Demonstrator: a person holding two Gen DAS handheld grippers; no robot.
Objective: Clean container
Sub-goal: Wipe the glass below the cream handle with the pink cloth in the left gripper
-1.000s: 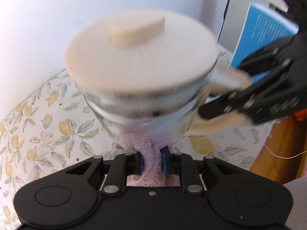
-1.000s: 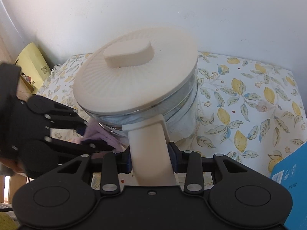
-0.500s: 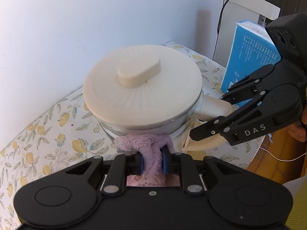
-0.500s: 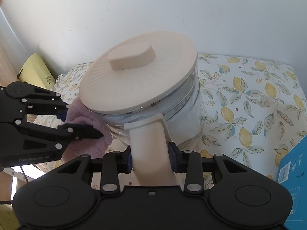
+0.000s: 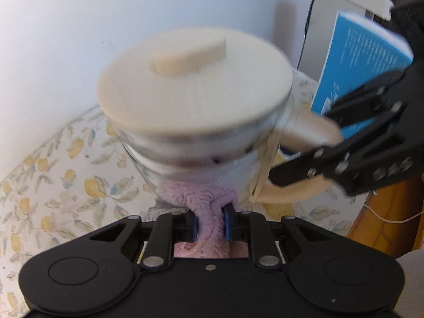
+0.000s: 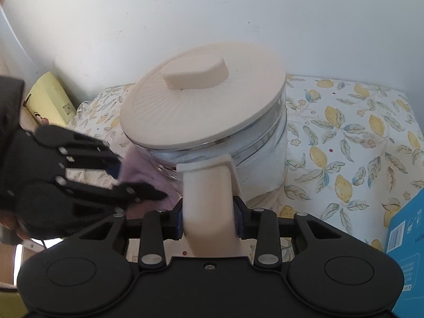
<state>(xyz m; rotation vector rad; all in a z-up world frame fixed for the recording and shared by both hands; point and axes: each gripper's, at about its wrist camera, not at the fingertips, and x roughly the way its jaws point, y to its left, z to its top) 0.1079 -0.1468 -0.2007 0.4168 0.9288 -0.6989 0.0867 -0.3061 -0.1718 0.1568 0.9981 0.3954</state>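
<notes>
A clear glass container (image 5: 212, 159) with a cream lid (image 5: 190, 87) and a cream handle (image 6: 209, 198) stands over the lemon-print tablecloth (image 6: 344, 137). My left gripper (image 5: 209, 222) is shut on a pink cloth (image 5: 204, 198) and presses it against the lower glass wall. It also shows in the right wrist view (image 6: 137, 182), with the cloth (image 6: 143, 167) at the container's left side. My right gripper (image 6: 209, 217) is shut on the container's handle; it appears at the right in the left wrist view (image 5: 304, 156). The container looks tilted.
A blue box (image 5: 363, 66) stands at the right behind the handle, with a white device and black cable (image 5: 312, 21) beyond it. A yellow bag (image 6: 50, 100) lies at the left by the white wall (image 6: 212, 13). A wooden floor (image 5: 392, 212) shows past the table edge.
The left gripper with the cloth has moved in under the container again after drawing back. The container has tilted and shifted in the right gripper's hold.
</notes>
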